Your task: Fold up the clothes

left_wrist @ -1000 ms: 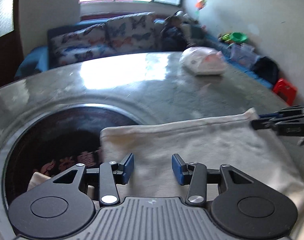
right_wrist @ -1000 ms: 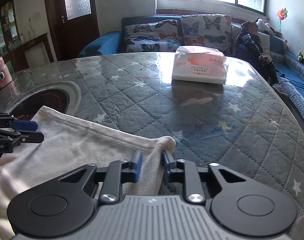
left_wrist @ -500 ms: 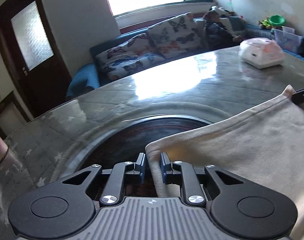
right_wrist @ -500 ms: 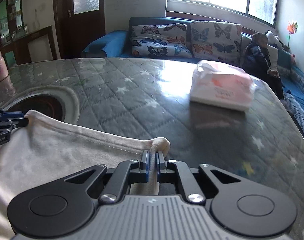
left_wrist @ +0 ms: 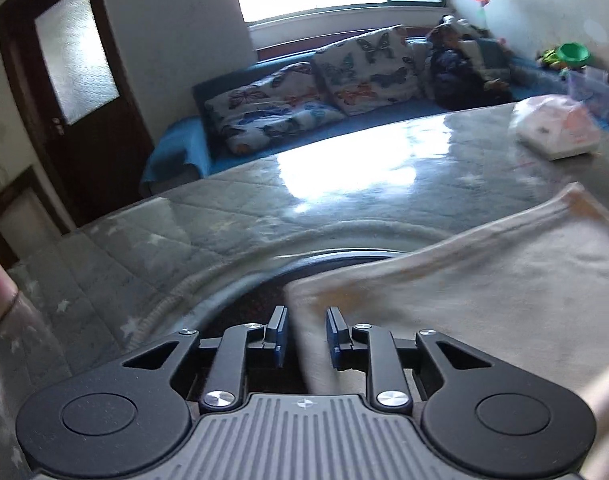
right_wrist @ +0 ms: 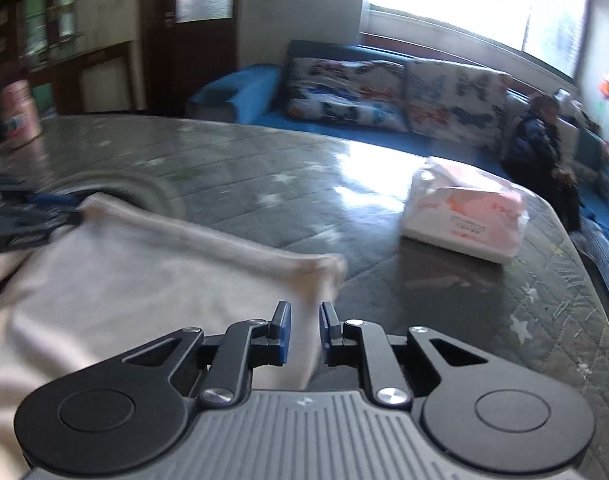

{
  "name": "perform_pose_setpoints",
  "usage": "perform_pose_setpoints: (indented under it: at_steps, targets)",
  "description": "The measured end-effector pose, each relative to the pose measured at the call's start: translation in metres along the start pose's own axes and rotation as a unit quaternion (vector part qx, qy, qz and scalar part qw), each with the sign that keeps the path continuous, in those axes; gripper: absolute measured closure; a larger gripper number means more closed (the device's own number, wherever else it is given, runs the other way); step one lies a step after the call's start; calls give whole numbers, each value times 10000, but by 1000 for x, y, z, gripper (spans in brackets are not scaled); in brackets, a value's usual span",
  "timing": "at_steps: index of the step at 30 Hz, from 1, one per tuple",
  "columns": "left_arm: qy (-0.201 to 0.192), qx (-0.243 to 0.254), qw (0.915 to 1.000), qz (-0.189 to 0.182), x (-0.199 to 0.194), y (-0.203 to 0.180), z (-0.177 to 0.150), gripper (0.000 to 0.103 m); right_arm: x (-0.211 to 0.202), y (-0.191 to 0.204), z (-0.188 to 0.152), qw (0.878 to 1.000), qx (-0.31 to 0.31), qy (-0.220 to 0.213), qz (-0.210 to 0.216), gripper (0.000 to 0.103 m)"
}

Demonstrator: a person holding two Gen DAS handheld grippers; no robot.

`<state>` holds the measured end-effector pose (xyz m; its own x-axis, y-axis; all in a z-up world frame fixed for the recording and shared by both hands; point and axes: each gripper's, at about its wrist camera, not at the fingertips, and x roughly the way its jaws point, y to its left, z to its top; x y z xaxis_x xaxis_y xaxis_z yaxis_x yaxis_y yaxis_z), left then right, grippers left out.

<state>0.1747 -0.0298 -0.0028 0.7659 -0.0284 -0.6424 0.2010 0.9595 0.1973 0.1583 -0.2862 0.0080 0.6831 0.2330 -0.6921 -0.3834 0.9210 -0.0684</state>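
Cream garment stretched between both hand-held grippers over the quilted surface

The left hand-held gripper [left_wrist: 304, 330] has the cloth's near-left corner between its blue pads, which are easing apart, with a gap visible on either side of the fabric, so it's not really pinching it. Same deal with the right hand-held gripper [right_wrist: 304, 326]: its pads are opening too, with the bunched right corner of the cream garment [right_wrist: 144, 280] sitting loosely in the gap. The garment lies spread over the near part of the surface [right_wrist: 304, 184], its left end over the round dark inset [left_wrist: 256, 300]. A pink-and-white plastic pack [right_wrist: 464, 216] sits toward the far right edge of the surface, well apart from the cloth. Everything's a bit motion-blurred.
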Motion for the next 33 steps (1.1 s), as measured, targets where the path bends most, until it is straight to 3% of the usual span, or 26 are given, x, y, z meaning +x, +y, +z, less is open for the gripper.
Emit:
perform_pose_setpoints:
  at_steps: [8,15,19,23,26,33]
  targets:
    - [-20,392,9943,-987,-22,-43,10,78,-70,62,-31,9895,-959,-95,1075,87]
    - [148,442,9909,-1259,-5,-55,10,78,-104,109,-61,9648,-1865,170,1844,77]
    - [230,369,9905,-1304,0,-57,7,78,-96,129,-73,9567,-2124,250,1975,75]
    - [248,355,9901,-1338,1,-58,7,77,-87,147,-78,9534,-2452,71,1757,77]
    - [252,342,9901,-1336,3,-57,8,77,-89,149,-85,9513,-2477,22,1833,99]
    - [194,307,9908,-1303,4,-55,5,71,-112,147,-93,9425,-2705,-56,1964,101]
